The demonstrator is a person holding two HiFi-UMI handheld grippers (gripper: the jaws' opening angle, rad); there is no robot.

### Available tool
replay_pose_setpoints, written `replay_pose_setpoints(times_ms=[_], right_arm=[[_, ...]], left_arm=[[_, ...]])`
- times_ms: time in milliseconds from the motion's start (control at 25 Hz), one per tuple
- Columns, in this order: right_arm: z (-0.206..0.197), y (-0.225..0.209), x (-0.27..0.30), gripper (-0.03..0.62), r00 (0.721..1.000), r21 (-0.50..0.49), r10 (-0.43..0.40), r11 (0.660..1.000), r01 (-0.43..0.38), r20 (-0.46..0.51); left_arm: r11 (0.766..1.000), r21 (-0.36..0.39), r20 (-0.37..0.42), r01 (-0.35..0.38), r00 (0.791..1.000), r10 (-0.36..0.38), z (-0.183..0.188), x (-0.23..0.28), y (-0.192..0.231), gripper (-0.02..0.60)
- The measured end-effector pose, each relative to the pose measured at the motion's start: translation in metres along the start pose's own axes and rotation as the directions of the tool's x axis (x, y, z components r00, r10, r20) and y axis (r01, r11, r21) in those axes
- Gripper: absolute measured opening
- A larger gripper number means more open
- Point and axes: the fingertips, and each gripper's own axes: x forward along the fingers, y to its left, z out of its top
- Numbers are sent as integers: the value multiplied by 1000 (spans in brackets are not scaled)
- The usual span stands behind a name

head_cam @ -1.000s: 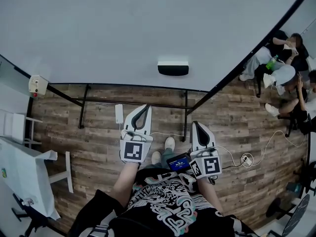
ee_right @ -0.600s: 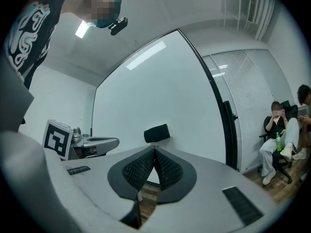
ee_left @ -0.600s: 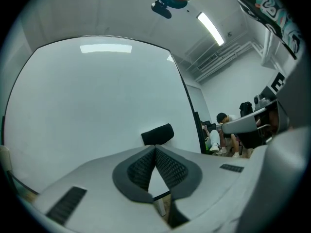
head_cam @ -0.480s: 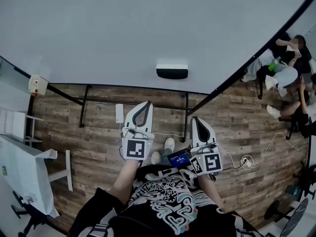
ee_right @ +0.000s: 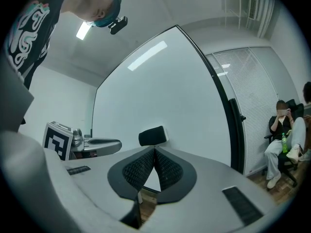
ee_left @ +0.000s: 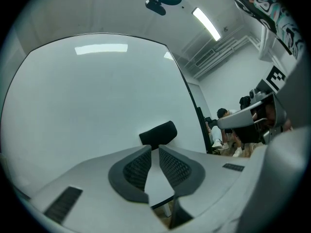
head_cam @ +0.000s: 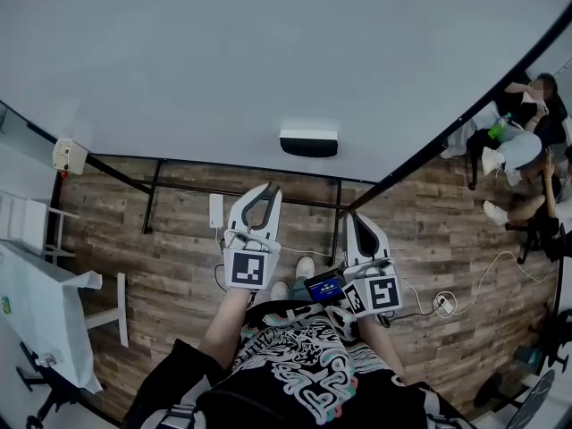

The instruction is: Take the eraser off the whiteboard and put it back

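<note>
The black eraser point(head_cam: 308, 143) sticks to the big whiteboard point(head_cam: 268, 52) near its lower edge. My left gripper point(head_cam: 269, 189) points level at the board, a short way below and left of the eraser. In the left gripper view the eraser point(ee_left: 158, 133) sits just beyond the fingertips point(ee_left: 146, 152). The jaws are opening, a narrow gap shows and nothing is between them. My right gripper point(head_cam: 354, 221) is shut, its tips touching, with the eraser point(ee_right: 152, 136) straight ahead and the left gripper point(ee_right: 97, 142) beside it.
The whiteboard's black stand legs point(head_cam: 156, 186) rest on the wooden floor point(head_cam: 179, 266). A white table point(head_cam: 45, 311) is at the left. Seated people point(head_cam: 527, 123) are at the far right. A cable with a plug point(head_cam: 438, 302) lies on the floor.
Both grippers have moved forward toward the whiteboard, and the eraser now lies closer to them in the head view.
</note>
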Motion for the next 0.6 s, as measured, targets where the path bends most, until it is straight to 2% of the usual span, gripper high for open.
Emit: replay_pose_setpoints(times_ms=[360,600], right_arm=[[-2,-11,18,5,1000,3,17,1000,-17,-3],[-4,-16,30,5,999,6,33,999,-33,-6]], left_arm=[[997,74,-13,-1,1000,2,-3,21,1,107],[979,204,-6,18,1000,-17,-3,35,-6,150]])
